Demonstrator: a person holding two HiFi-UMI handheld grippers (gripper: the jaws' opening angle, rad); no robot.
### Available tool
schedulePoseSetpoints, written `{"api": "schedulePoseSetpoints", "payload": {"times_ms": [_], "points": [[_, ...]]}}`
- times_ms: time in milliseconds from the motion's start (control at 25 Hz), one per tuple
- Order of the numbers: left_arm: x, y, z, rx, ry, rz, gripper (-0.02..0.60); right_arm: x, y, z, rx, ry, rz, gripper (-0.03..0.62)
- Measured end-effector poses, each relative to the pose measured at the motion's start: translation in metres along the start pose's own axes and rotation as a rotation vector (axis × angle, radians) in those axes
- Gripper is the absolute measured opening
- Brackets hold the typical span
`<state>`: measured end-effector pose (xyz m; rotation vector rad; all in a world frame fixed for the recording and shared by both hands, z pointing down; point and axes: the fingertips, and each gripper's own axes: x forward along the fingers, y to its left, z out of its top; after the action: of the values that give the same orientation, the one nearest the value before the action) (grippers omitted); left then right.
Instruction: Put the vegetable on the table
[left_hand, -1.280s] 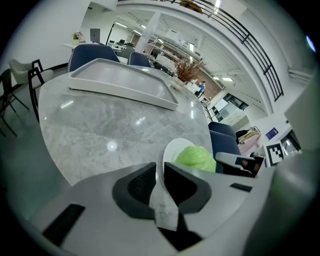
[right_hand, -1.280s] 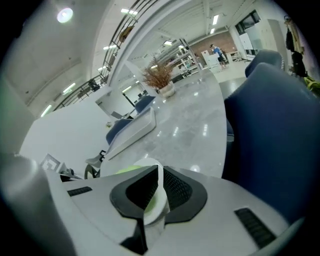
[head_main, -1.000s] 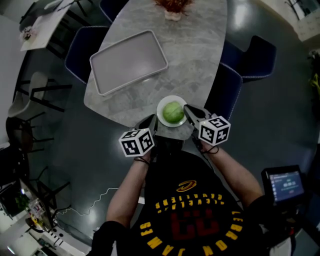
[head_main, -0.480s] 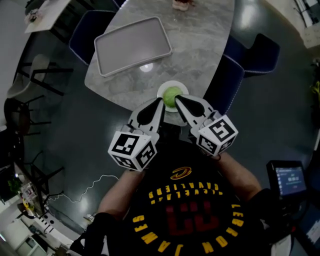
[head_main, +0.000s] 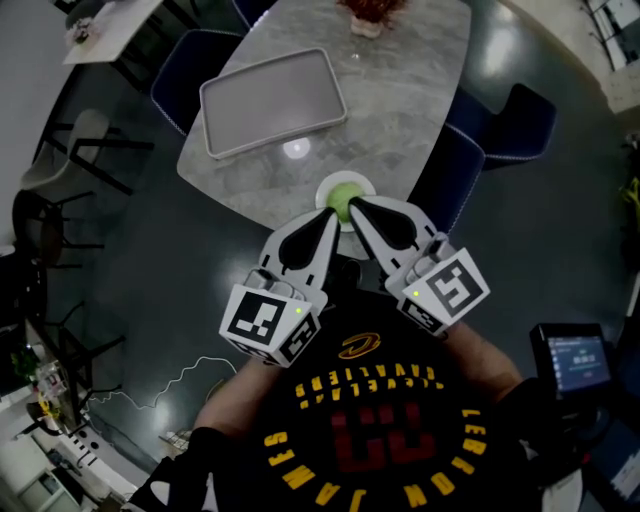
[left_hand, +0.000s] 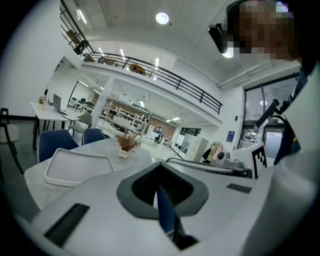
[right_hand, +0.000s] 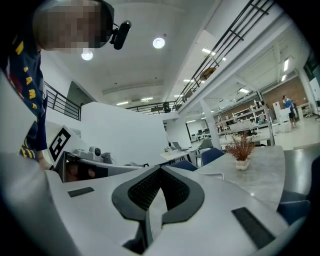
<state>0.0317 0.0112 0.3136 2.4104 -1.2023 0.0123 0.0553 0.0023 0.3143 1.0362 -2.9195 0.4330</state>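
Left claw (head_main: 331, 216) clamped closed, jaws pressed together, nothing pinched. Right claw (head_main: 354, 207) same deal, jaws meeting, holding nothing. Both sit mid-frame in head view, tips angled toward each other. Green round vegetable (head_main: 343, 192) sits on white plate (head_main: 345, 178) at table (head_main: 400, 90) edge, frame centre, right above claw tips. Tips overlap plate's lower rim in frame, contact hard to call. Grey tray (head_main: 272, 102) on table, upper left of plate. Potted plant (head_main: 368, 12) at top edge.

The left tool (head_main: 331, 218) and right tool (head_main: 353, 207) partly hide the plate (head_main: 330, 182).
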Motion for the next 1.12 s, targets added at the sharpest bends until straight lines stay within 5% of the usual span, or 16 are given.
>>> {"api": "schedulePoseSetpoints", "payload": {"times_ms": [360, 1120], "points": [[-0.005, -0.012, 0.015, 0.172, -0.032, 0.017, 0.0, -0.004, 0.01, 0.015, -0.117, -0.06, -0.026, 0.005], [-0.002, -0.017, 0.009, 0.155, -0.02, 0.0, 0.0, -0.008, 0.012, 0.011, -0.154, -0.046, -0.038, 0.005]]}}
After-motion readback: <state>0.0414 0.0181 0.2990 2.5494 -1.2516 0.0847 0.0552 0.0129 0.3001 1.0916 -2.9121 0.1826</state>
